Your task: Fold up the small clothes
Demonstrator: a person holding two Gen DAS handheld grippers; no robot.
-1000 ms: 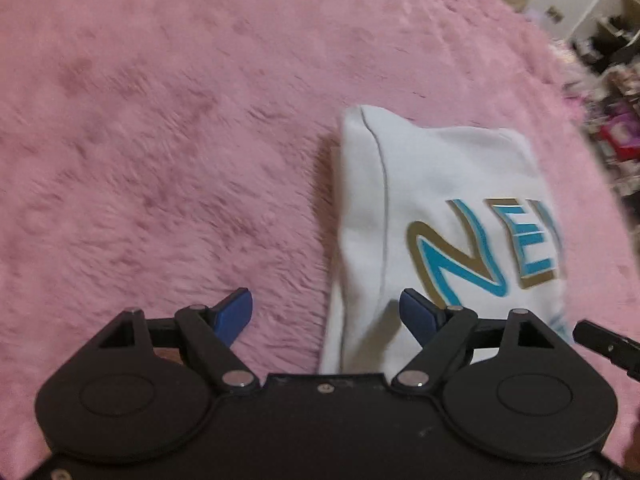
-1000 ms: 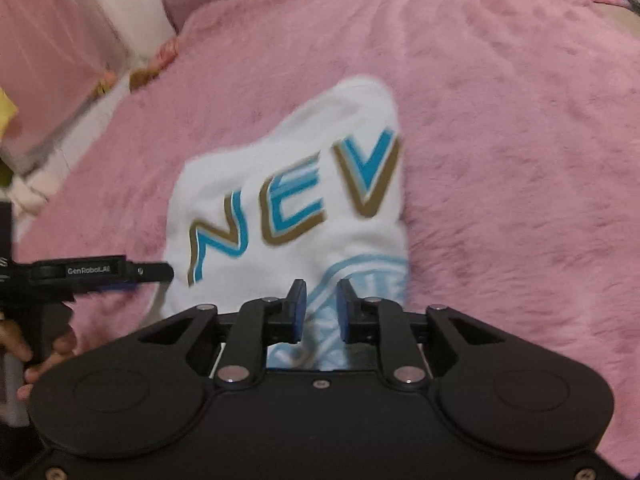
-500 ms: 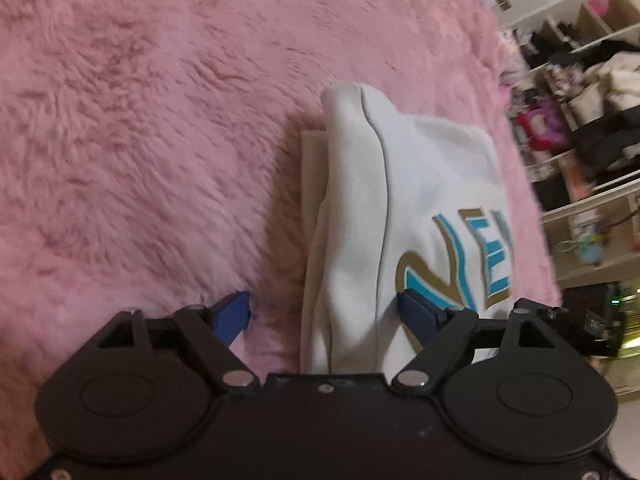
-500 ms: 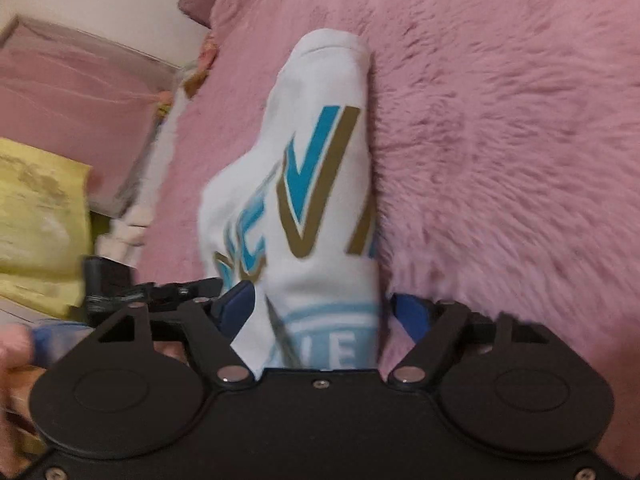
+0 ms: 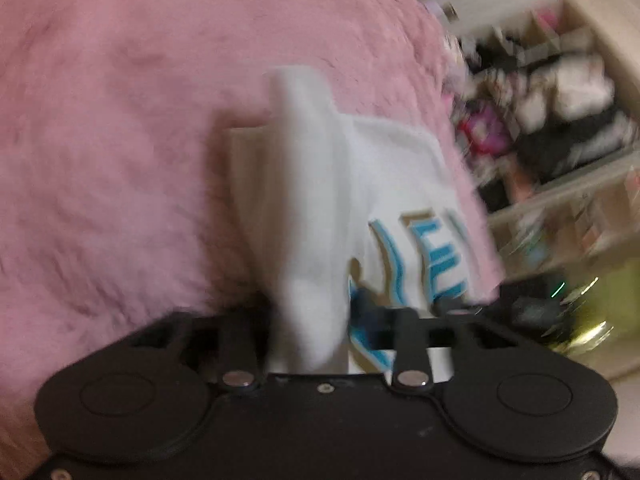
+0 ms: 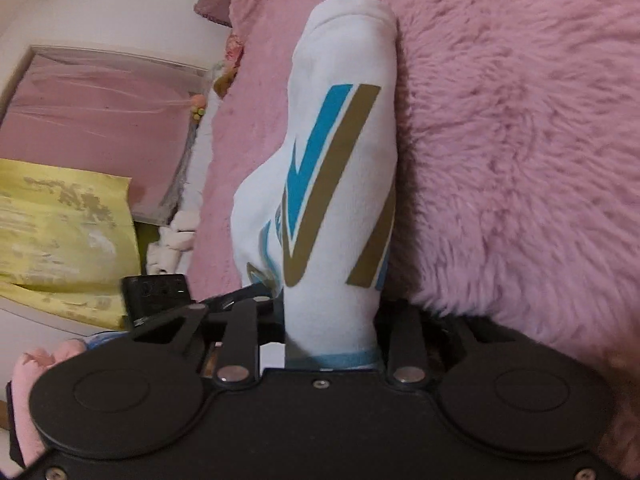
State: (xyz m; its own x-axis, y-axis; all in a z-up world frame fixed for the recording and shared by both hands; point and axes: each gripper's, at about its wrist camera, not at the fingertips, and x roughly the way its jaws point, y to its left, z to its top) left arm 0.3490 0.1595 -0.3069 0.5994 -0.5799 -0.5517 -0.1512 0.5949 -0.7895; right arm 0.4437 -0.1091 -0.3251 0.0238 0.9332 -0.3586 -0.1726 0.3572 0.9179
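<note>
A folded white garment (image 5: 360,168) with blue and gold letters lies on the fluffy pink blanket (image 5: 120,160). In the blurred left wrist view my left gripper (image 5: 312,302) is closing on the garment's near left edge, and a thick fold bulges up between its jaws. In the right wrist view the same garment (image 6: 344,140) stands up as a ridge. My right gripper (image 6: 330,312) is closing on its near right end, with the cloth squeezed between the fingers. The left gripper's black body (image 6: 154,292) shows just to the left.
The pink blanket (image 6: 520,140) fills the ground around the garment. Cluttered shelves (image 5: 560,140) stand past the bed's right side. On the other side are a yellow cloth (image 6: 60,240) and a clear pink-lined box (image 6: 100,120). A person's hand (image 6: 36,368) is at lower left.
Both grippers came down onto the garment's near edge from either side and went from wide open to pinched on the cloth. The garment has bunched up into a ridge.
</note>
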